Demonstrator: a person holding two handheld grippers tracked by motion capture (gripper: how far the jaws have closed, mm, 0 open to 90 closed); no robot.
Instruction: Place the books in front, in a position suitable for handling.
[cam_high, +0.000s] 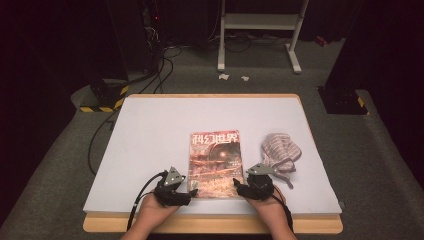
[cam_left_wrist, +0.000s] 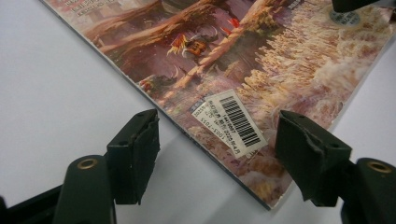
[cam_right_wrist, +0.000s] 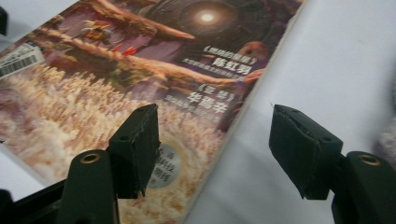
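Note:
A magazine (cam_high: 215, 162) with a reddish illustrated cover lies flat on the white table top (cam_high: 150, 130). My left gripper (cam_high: 191, 191) sits at its near left corner, open, its jaws straddling the spine edge of the magazine (cam_left_wrist: 233, 70) near the barcode sticker (cam_left_wrist: 232, 121). At the near right corner my right gripper (cam_high: 238, 187) is open too, one jaw over the cover of the magazine (cam_right_wrist: 140, 70) and the other over bare table. Nothing is held between either pair of jaws.
A crumpled striped cloth (cam_high: 280, 150) lies just right of the magazine, close to my right gripper. The table's wooden front edge (cam_high: 215, 225) is right under the hands. Cables (cam_high: 100, 135) and a white stand (cam_high: 260, 25) are on the floor beyond.

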